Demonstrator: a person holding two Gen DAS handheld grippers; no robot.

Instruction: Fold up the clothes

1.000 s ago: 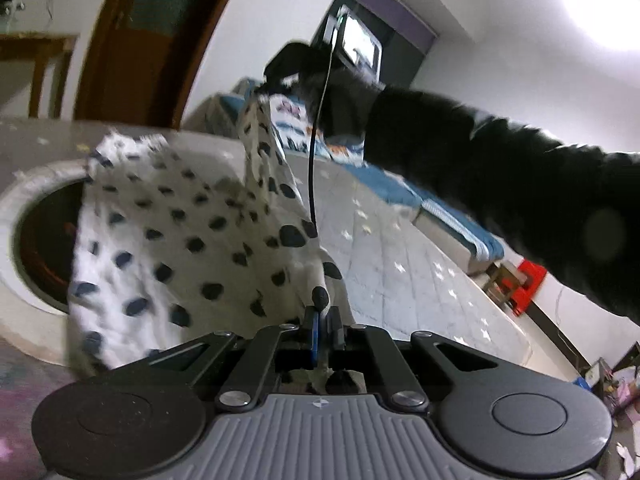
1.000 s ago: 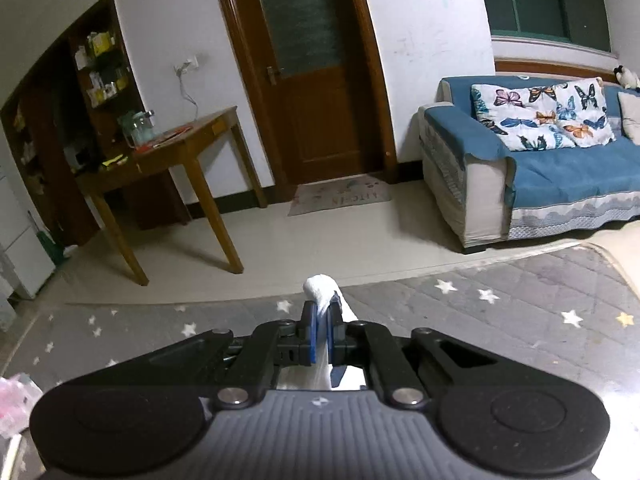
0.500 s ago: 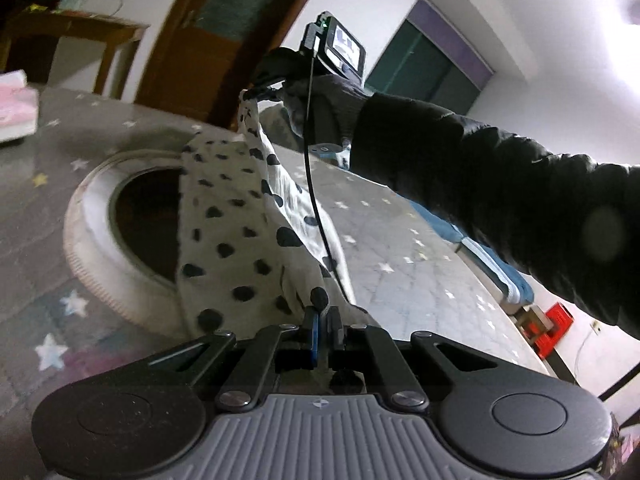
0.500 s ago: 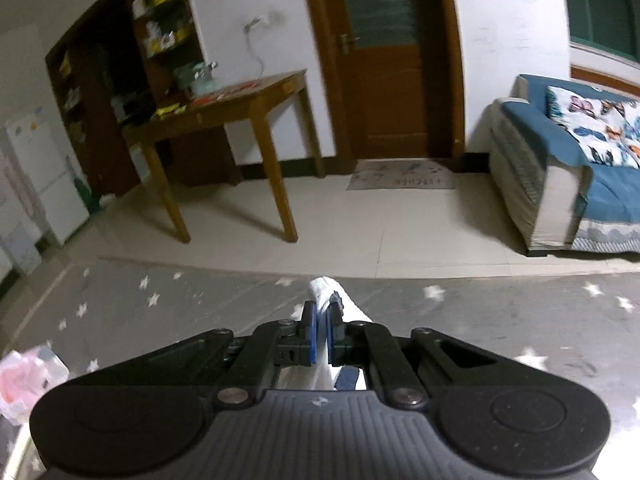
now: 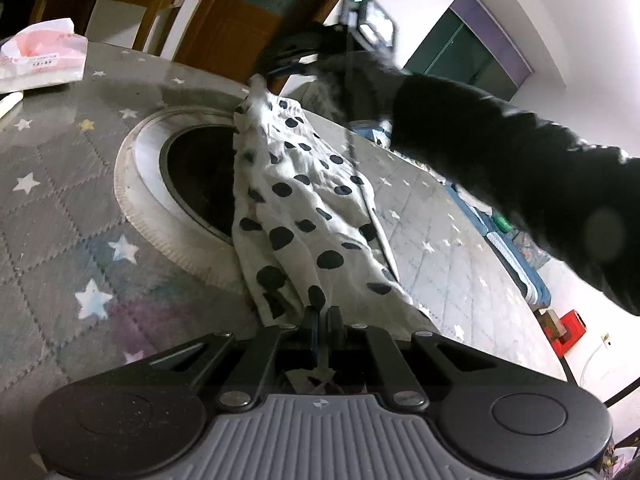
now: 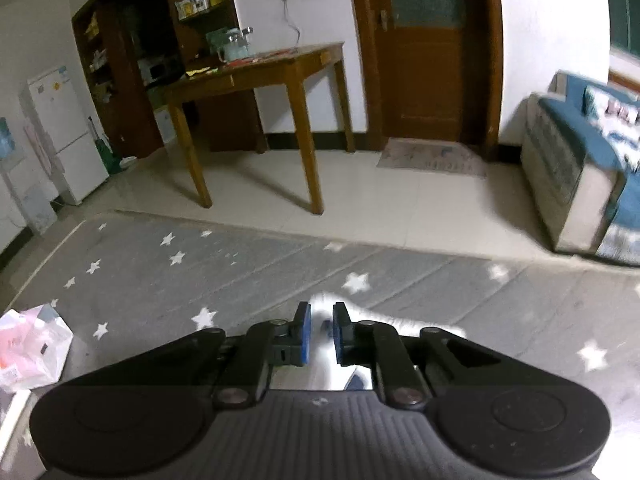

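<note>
Two grippers share one garment: your left gripper (image 5: 323, 320) is pinched tight on the near end of the white polka-dot cloth (image 5: 304, 208), fingers nearly touching w/ fabric squeezed between them. Cloth runs away from you, hanging in a loose, wrinkled band up to your right gripper (image 5: 288, 68), blurred at the far end, w/ a black sleeve (image 5: 520, 176) behind it. From the right wrist cam, your right gripper (image 6: 320, 332) has its blue pads (image 6: 305, 334) parted a bit, a visible gap, white cloth (image 6: 324, 320) sitting in that gap but blurry; can't tell if the pads actually grip it. Below the cloth there's a grey star-pattern mat (image 5: 60, 208) and a round white-rimmed ring w/ dark centre (image 5: 160, 184), cloth draping across its right side. Pink-white packet (image 5: 44, 56) lies well apart, far left on the mat.
</note>
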